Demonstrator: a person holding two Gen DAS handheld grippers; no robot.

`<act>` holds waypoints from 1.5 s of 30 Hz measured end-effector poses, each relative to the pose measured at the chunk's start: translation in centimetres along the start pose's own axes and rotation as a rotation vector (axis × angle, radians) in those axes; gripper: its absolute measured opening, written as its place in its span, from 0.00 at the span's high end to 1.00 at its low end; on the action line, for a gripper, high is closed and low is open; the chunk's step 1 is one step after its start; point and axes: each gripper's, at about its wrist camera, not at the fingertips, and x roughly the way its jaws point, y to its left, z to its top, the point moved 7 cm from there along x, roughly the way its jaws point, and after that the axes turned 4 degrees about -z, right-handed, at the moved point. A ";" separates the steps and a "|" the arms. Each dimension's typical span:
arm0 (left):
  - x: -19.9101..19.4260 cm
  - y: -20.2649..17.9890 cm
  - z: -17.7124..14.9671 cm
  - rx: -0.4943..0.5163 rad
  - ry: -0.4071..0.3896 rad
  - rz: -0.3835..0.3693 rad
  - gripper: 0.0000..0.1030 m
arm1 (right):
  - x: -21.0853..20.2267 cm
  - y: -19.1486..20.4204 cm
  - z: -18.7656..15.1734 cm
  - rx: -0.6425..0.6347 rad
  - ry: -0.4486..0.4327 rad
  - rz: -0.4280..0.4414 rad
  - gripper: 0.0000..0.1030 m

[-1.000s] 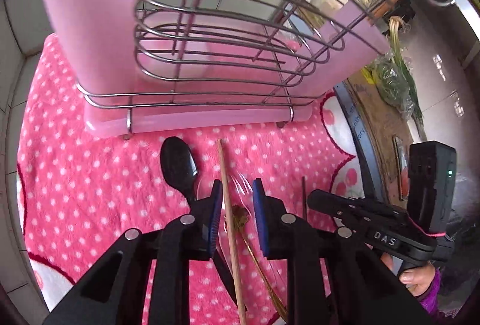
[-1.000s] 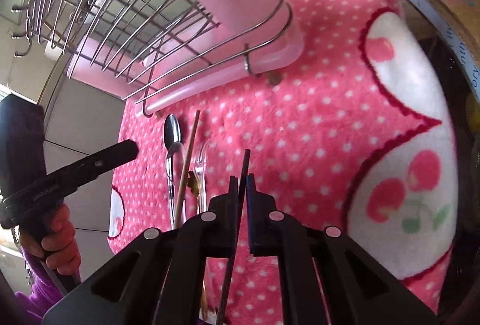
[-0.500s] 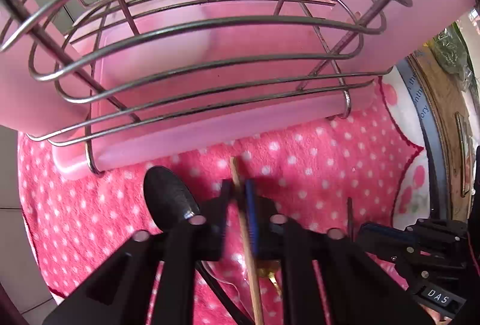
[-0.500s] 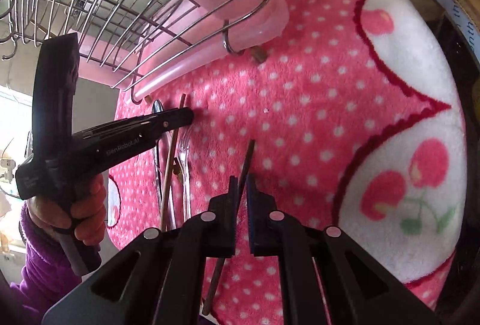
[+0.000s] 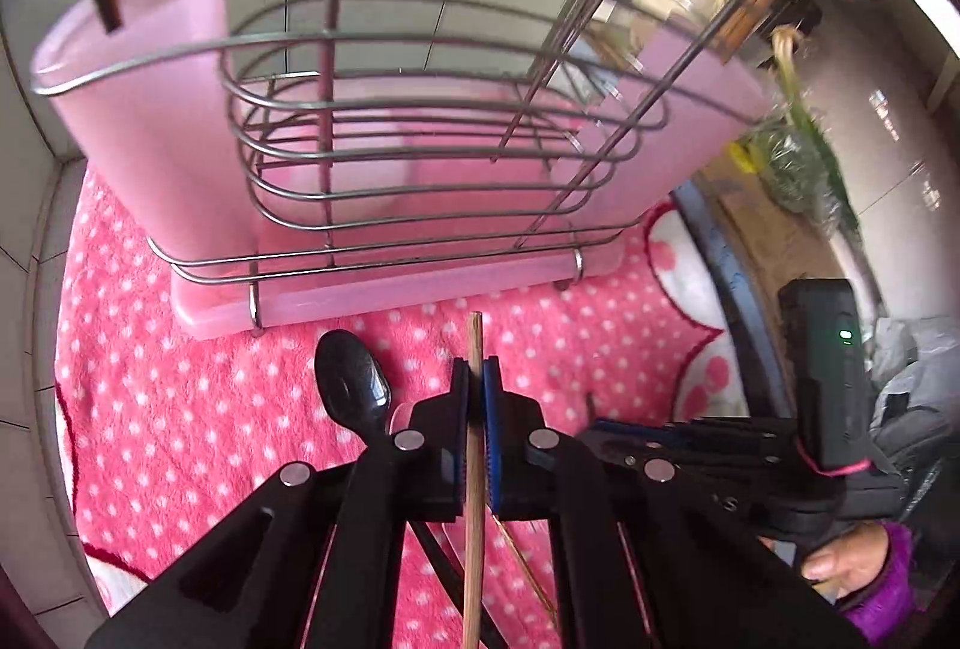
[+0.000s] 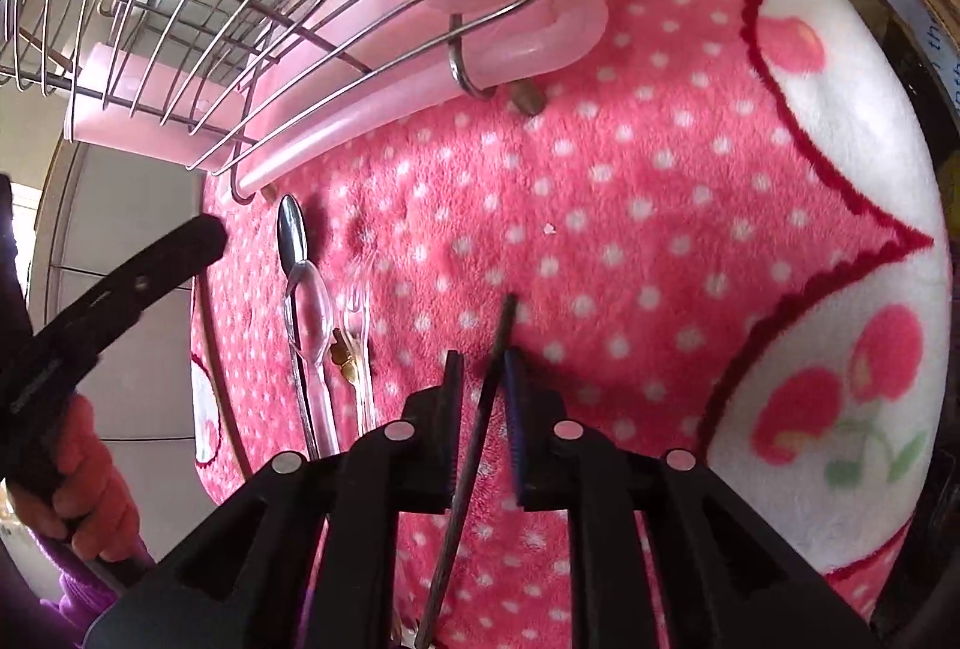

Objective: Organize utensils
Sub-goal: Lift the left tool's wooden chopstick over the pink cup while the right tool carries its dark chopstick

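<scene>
Below the wire rack (image 5: 420,157), left hand-held gripper (image 5: 475,379) pinching a wooden chopstick (image 5: 474,469), right hand-held gripper (image 6: 483,367) opening, dark chopstick (image 6: 480,421) between its jaws.

Wooden chopstick (image 5: 474,445) stands pinched between blue pads, its blunt tip poking up toward the pink caddy (image 5: 372,283) in its wire rack. Black spoon (image 5: 351,382) lies bowl-up just beside it on the dotted pink cloth. Over on the other view: dark chopstick (image 6: 480,409) leans slantwise, and clear plastic spoon (image 6: 312,313) and clear fork (image 6: 359,313) lie side by side.
</scene>
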 end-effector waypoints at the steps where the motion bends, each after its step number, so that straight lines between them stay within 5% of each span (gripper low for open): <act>1: -0.4 -0.1 -0.1 -0.002 -0.011 -0.008 0.96 | 0.0 0.2 0.2 0.001 -0.005 -0.011 0.86; 7: -4.5 0.3 -0.1 -0.010 -0.096 -0.062 0.96 | 0.3 1.3 0.5 -0.041 -0.018 -0.046 0.87; 17: -11.9 2.1 -0.6 -0.004 -0.288 -0.045 0.96 | -3.2 1.1 -0.5 -0.030 -0.218 0.046 0.94; 29: -19.1 2.1 0.8 -0.023 -0.483 -0.037 0.96 | -15.4 4.1 -0.9 -0.192 -0.557 0.039 0.95; 39: -28.3 1.8 6.0 -0.037 -0.637 -0.005 0.96 | -28.1 7.4 4.4 -0.286 -0.849 0.023 0.95; 45: -32.7 2.0 10.1 -0.036 -0.747 0.025 0.96 | -31.3 8.6 8.7 -0.283 -1.005 -0.030 0.95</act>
